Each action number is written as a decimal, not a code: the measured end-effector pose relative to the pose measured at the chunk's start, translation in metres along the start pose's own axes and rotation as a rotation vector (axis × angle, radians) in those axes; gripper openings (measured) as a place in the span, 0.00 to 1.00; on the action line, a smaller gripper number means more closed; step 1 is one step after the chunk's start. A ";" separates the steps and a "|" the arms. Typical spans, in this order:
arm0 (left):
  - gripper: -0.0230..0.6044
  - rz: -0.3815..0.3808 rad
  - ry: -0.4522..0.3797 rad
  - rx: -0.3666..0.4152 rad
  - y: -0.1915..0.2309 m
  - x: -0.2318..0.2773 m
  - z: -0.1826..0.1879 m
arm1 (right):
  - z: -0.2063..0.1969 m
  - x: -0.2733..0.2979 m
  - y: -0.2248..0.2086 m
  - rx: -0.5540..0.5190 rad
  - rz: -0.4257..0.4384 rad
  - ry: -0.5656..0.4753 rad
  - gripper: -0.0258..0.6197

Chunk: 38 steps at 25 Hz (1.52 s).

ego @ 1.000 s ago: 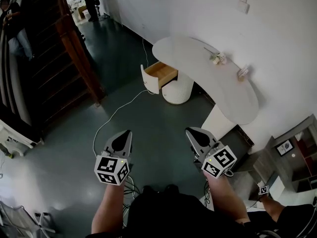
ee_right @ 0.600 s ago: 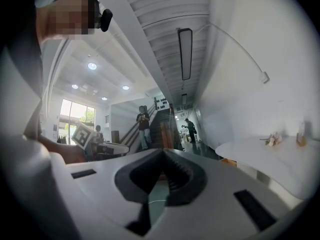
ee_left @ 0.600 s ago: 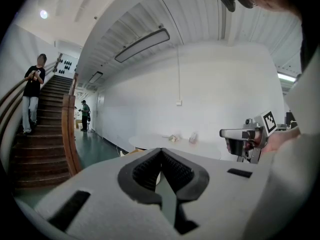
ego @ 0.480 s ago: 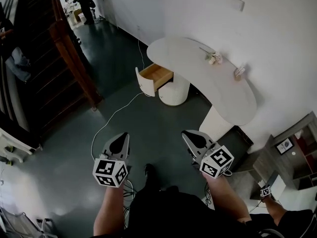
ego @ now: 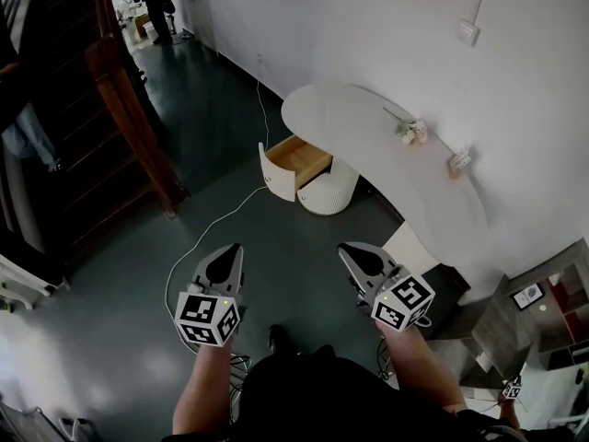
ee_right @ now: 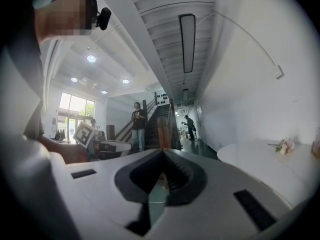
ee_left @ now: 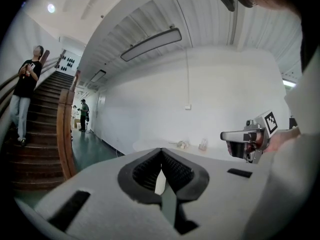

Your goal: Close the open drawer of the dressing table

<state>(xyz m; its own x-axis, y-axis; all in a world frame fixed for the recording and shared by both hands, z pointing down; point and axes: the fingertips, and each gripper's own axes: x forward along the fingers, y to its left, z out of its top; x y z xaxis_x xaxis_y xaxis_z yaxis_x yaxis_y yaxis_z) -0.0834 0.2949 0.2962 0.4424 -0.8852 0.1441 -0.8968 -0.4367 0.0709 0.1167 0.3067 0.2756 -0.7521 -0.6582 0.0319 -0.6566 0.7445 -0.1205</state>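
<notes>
The white dressing table (ego: 433, 191) stands against the wall ahead of me, its curved top also in the right gripper view (ee_right: 260, 161). Its drawer (ego: 294, 159) is pulled out to the left, showing a wooden inside behind a white front panel. My left gripper (ego: 230, 252) and right gripper (ego: 353, 252) hang side by side over the dark floor, well short of the drawer. In the gripper views the left gripper (ee_left: 161, 152) and the right gripper (ee_right: 162, 153) have their jaws shut with nothing between them.
A white ribbed round base (ego: 328, 190) stands under the table beside the drawer. Flowers (ego: 410, 132) and a small item (ego: 457, 161) lie on the top. A white cable (ego: 212, 217) runs across the floor. A wooden staircase (ego: 124, 90) rises at the left; dark shelving (ego: 538, 297) stands at the right.
The head view has shifted, so the table and drawer sit slightly lower and further right in the picture. Both grippers stay shut, side by side, in nearly the same place.
</notes>
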 end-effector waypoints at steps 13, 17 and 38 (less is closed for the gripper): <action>0.05 0.001 -0.015 -0.017 0.128 0.048 0.018 | 0.000 0.122 -0.022 0.001 -0.021 0.048 0.05; 0.05 -0.014 0.011 -0.031 0.141 0.064 0.008 | -0.005 0.142 -0.036 0.012 -0.030 0.065 0.05; 0.05 0.057 0.134 -0.069 0.219 0.294 0.013 | -0.010 0.305 -0.251 0.124 0.082 0.084 0.05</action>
<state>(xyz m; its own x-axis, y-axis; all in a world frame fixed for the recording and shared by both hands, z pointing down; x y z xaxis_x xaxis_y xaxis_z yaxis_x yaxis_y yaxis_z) -0.1499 -0.0629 0.3416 0.3912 -0.8766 0.2802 -0.9203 -0.3704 0.1259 0.0511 -0.0797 0.3256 -0.8086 -0.5799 0.0989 -0.5845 0.7726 -0.2478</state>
